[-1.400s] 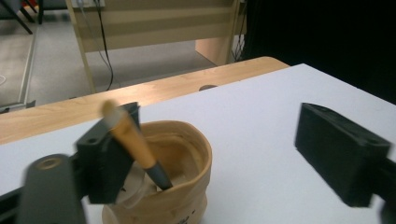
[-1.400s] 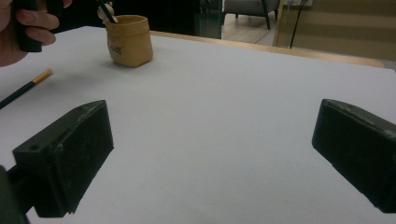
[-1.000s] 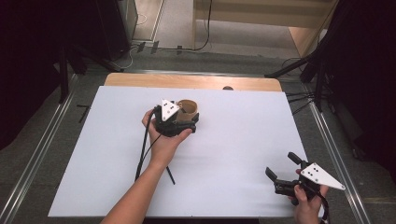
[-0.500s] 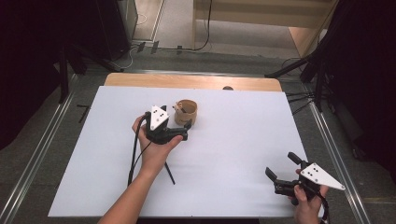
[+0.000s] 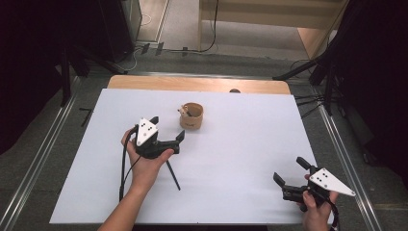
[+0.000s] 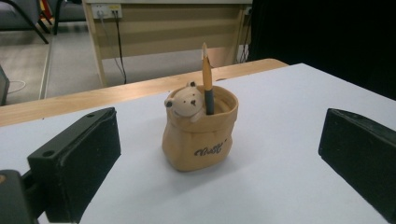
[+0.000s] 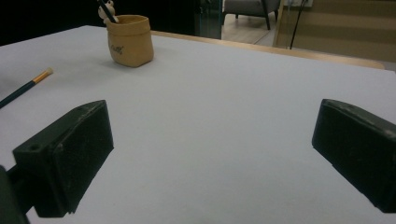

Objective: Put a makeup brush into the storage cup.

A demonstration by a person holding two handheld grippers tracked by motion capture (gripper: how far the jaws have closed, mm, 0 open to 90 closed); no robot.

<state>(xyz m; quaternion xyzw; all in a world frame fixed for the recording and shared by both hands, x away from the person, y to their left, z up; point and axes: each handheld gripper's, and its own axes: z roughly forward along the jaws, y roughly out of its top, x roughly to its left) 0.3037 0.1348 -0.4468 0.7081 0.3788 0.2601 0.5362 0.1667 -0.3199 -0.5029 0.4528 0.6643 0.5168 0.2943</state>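
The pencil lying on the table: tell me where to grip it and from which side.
Grip the pencil mid-shaft, coming straight down with the jaws set across its length. It lies flat on the white table, so only its sides offer a hold. The left gripper, open, sits just above it and is probably the handier one.

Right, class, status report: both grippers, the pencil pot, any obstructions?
Left gripper open, empty, short of pot. Right gripper open, empty, near table edge. Pot upright, one pencil inside. Second pencil loose on table.
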